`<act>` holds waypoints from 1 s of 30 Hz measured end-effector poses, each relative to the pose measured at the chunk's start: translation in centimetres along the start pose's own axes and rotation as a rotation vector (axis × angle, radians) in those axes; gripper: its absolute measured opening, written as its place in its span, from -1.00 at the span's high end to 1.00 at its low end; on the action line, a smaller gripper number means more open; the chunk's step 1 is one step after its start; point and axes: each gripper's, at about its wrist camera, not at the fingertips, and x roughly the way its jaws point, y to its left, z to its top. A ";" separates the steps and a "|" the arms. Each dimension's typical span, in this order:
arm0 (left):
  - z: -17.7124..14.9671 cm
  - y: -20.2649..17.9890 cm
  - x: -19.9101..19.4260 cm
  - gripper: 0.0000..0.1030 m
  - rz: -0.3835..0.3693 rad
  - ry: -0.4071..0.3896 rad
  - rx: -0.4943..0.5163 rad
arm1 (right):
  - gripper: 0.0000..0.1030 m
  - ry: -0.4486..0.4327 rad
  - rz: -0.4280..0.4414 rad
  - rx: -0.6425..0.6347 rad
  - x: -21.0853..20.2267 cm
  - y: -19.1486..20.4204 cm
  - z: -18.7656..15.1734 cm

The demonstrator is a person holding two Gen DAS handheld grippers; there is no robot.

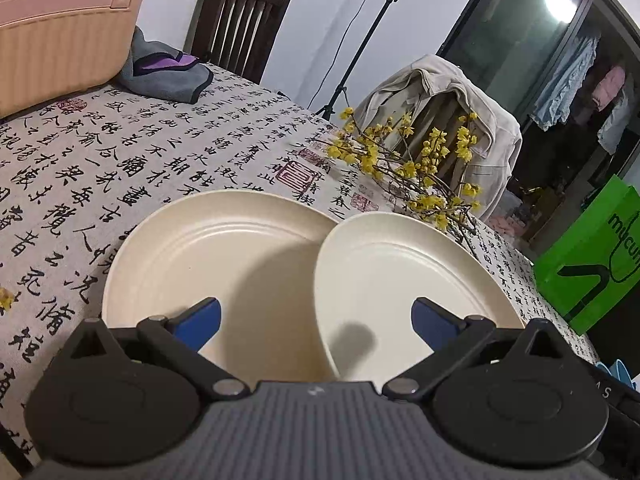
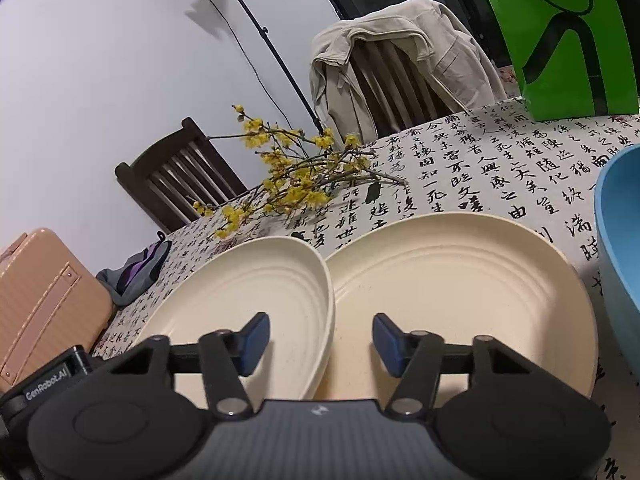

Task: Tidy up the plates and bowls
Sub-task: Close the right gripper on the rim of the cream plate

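Two plates sat side by side on the table point(image 2: 500, 184): right plate point(image 2: 460, 280) overlapped left plate point(image 2: 256, 292); flower branches point(image 2: 296, 176) lay behind, bowl point(image 2: 620, 240) to the right.

1. The two cream plates, left plate point(image 1: 208, 248) and right plate point(image 1: 400, 280), look like matt plastic or some fibre stuff, smooth with faint moulded rings, barely any shine.
2. The counter point(image 1: 120, 152) is covered in woven cloth printed with black calligraphy, totally flat finish.
3. The tongs on the left point(image 1: 316, 316) and right point(image 2: 320, 340) have blue pads that look rubbery and matt, black plastic arms, shiny metal pivot pins, and a ribbed grey body.
4. The blue bowl point(image 2: 620, 240) is smooth, with a slight satin sheen.
5. The chair point(image 2: 180, 176) is dark wood, a bit glossy.
6. The green bag point(image 2: 560, 40) is paper, smooth.
7. The jacket point(image 1: 440, 96) is soft beige cloth.
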 end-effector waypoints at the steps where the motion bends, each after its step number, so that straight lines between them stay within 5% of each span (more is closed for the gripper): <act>1: 0.0 0.0 0.0 -1.00 0.002 0.000 0.001 | 0.10 0.002 0.003 0.000 0.0 0.0 0.0; 5: 0.0 0.0 0.3 -1.00 0.017 0.005 0.007 | 0.49 0.004 0.021 -0.006 0.0 0.1 -0.1; 10: 0.0 -0.1 0.4 -1.00 0.026 0.006 0.020 | 0.69 0.004 0.018 -0.007 0.0 0.1 -0.3; 30: 0.0 -0.5 1.0 -1.00 0.054 0.050 0.054 | 0.76 -0.008 0.018 0.015 -0.1 -0.2 -0.2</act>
